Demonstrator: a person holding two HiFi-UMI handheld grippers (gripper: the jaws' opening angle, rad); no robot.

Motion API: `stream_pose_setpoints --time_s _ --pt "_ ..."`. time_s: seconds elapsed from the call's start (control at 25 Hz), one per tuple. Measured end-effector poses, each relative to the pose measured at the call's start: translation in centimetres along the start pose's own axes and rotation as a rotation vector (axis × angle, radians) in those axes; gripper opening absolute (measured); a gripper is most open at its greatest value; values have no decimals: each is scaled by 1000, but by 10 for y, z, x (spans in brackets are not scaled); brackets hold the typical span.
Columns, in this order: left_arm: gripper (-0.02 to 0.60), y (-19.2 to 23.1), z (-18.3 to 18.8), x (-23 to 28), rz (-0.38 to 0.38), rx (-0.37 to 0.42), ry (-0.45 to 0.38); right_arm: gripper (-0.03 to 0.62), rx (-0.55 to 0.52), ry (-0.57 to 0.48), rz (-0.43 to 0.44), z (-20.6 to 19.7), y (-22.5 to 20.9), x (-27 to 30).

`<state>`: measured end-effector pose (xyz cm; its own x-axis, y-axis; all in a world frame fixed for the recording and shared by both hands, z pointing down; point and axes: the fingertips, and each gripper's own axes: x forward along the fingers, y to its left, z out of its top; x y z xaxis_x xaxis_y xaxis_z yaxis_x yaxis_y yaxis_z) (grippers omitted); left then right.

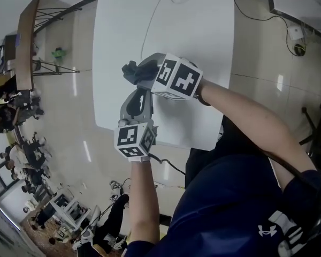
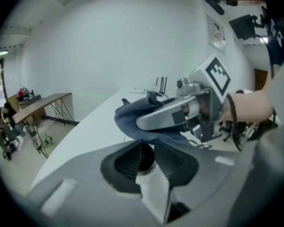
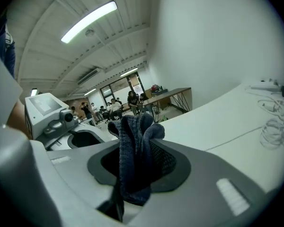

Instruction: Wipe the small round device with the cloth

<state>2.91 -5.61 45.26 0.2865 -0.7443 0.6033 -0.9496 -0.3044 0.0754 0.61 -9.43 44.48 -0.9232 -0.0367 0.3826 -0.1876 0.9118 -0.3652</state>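
One bunched knit cloth (image 3: 136, 134) in right claw (image 3: 132, 167); round device (image 2: 145, 161), left claw (image 2: 146, 150).

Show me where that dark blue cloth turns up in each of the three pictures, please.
Head view: cloth at centre, at the tip of the right gripper.
Left gripper view: centre, bunched under the right gripper, just above the small round device that the left gripper grips.
Right gripper view: low centre, pinched between the jaws.
Shared landmark: the white table.
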Motion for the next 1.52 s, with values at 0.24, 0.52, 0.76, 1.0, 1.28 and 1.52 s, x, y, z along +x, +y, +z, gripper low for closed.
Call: stream_pose_setpoints --time_s 0.24,0.52,0.76,1.0,1.28,1.52 --pt "83 5 6 -9 41 7 -13 121 207 5 -21 -25 -33 -4" --pt "83 16 -6 -6 67 -18 34 122 118 227 -73 -85 -46 7" --pt "83 16 -6 -2 86 -8 19 121 -1 396 -104 -109 -51 15" --pt "83 19 -8 -1 92 0 21 121 153 110 -20 -30 -62 -3" --pt "83 16 -6 3 99 -16 0 121 -41 159 250 19 -12 10" --pt "83 18 -6 0 104 -15 -11 121 -81 228 361 8 9 23"
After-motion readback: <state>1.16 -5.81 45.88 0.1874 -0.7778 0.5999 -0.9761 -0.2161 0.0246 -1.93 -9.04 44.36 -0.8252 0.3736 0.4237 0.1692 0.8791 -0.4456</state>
